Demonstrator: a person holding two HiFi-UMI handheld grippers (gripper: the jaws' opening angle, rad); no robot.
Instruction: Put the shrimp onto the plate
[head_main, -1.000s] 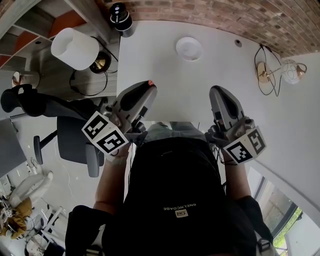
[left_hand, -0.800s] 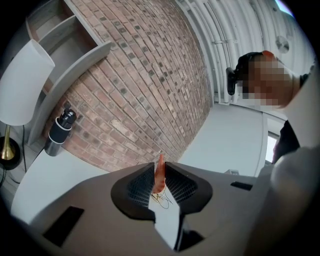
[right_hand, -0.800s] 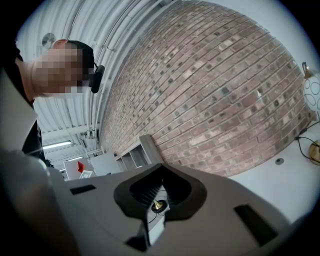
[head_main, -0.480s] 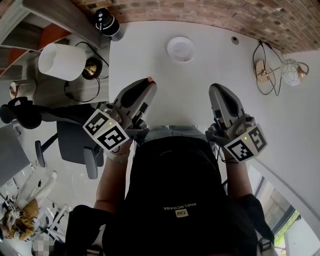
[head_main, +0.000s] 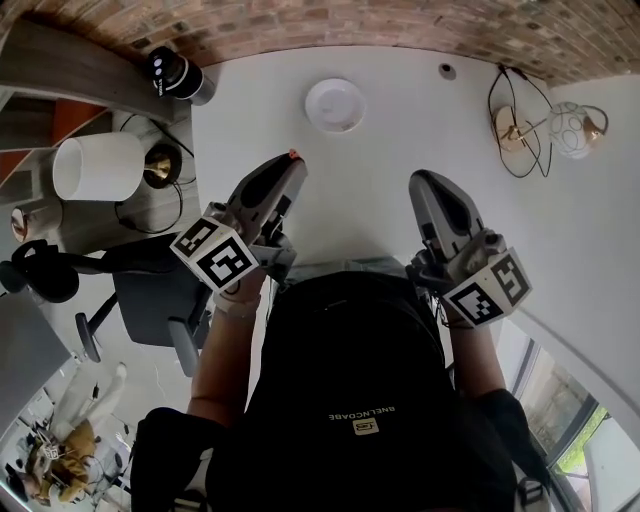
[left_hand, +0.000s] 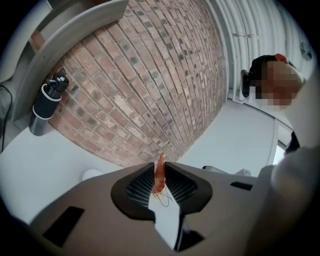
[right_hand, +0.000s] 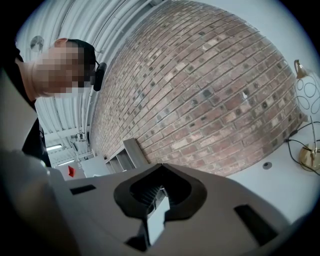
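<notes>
Head view: the left tongs (head_main: 288, 166) hang above the white counter (head_main: 400, 130) with a small orange shrimp (head_main: 293, 154) at their tip. The white plate (head_main: 335, 104) sits near, ahead of them toward the brick wall (head_main: 300, 25), and looks empty. The right tongs (head_main: 426, 186) hover well apart to the side.

Left gripper view: the left tongs (left_hand: 160, 172) are clamped on the shrimp (left_hand: 159, 175), which stands upright between the ribbed pads with its upper end poking out above them.

Right gripper view: the right tongs (right_hand: 159, 192) are closed with nothing between them.

The shrimp is probably light, soft and a bit slippery. The hold across its middle seems right; a gentle squeeze should do, and it may cling to a pad on release over the plate.
</notes>
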